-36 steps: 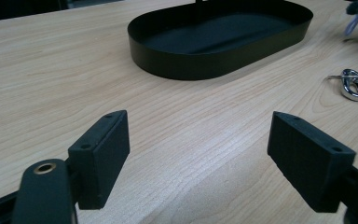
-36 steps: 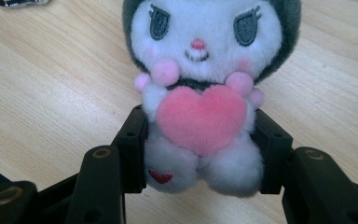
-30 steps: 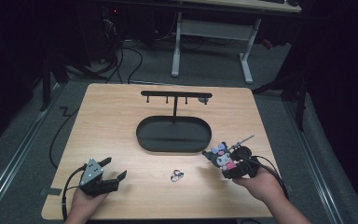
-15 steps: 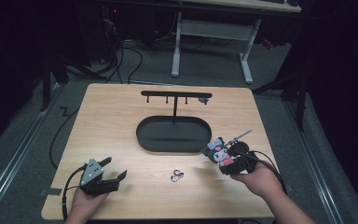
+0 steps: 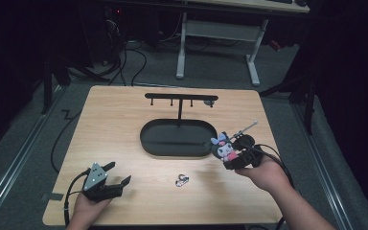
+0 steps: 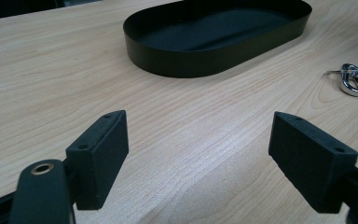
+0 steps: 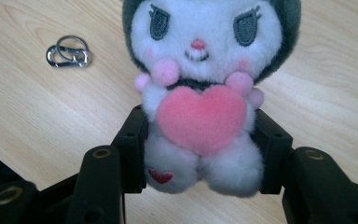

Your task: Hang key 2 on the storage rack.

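Right gripper (image 7: pixel 198 140) jaws clamped on plush doll (image 7: pixel 200 93) at lower body, doll lifted above bench (image 5: pixel 124 124), just beside oval black tray (image 5: pixel 177 139). We judge: carry doll high, clear tray wall, keep squeeze steady so soft body won't slip. Tray empty. Key clasp (image 5: pixel 182 180) lies loose on bench. Left gripper (image 6: pixel 200 154) jaws spread wide, nothing between, resting.

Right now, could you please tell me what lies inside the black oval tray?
The black oval tray looks bare inside apart from the black T-shaped stand's post rising from its far side. In the left gripper view, its near wall hides a strip of floor.
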`<control>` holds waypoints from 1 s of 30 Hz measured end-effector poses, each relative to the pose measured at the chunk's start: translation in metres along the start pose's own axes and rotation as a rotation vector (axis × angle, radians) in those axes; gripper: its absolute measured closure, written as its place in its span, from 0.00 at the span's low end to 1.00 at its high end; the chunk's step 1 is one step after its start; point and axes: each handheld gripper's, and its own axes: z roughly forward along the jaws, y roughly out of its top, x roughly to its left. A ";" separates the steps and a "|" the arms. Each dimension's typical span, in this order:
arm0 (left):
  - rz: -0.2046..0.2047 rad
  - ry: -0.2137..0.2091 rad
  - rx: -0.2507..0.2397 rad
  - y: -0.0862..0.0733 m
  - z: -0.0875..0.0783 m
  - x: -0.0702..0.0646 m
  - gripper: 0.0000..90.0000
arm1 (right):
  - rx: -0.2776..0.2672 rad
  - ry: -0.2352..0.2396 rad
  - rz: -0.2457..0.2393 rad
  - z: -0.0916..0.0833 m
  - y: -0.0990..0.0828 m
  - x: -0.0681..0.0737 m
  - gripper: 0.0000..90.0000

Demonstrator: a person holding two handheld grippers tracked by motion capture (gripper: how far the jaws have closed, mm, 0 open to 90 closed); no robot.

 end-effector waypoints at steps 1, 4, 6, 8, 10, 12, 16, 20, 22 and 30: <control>0.000 0.001 -0.002 0.000 0.000 0.000 0.23 | -0.001 -0.001 -0.003 -0.002 0.003 0.000 0.55; 0.000 -0.002 0.000 0.000 0.000 0.000 0.23 | -0.004 -0.007 -0.011 -0.008 0.008 0.000 0.55; -0.001 -0.002 0.001 0.000 0.000 0.000 0.23 | -0.012 0.001 -0.008 -0.012 0.013 -0.001 0.55; 0.002 -0.001 -0.002 0.000 0.000 0.000 0.23 | -0.014 0.001 -0.010 -0.015 0.016 -0.001 0.55; 0.003 -0.002 -0.005 0.000 -0.001 0.000 0.23 | -0.017 0.002 -0.010 -0.018 0.020 -0.002 0.55; 0.000 -0.005 -0.001 0.000 -0.002 0.001 0.23 | -0.013 0.001 -0.009 -0.022 0.025 -0.001 0.55; 0.003 -0.004 -0.002 0.000 -0.001 0.000 0.23 | -0.024 0.000 -0.014 -0.027 0.031 -0.002 0.55; 0.002 -0.006 0.000 0.000 -0.001 0.000 0.23 | -0.032 -0.003 -0.015 -0.032 0.038 -0.002 0.55; 0.003 -0.006 -0.002 0.000 -0.001 0.000 0.23 | -0.035 0.001 -0.019 -0.034 0.042 -0.003 0.55; 0.002 -0.009 0.001 0.000 -0.001 0.000 0.23 | -0.046 0.000 -0.004 -0.044 0.054 -0.004 0.55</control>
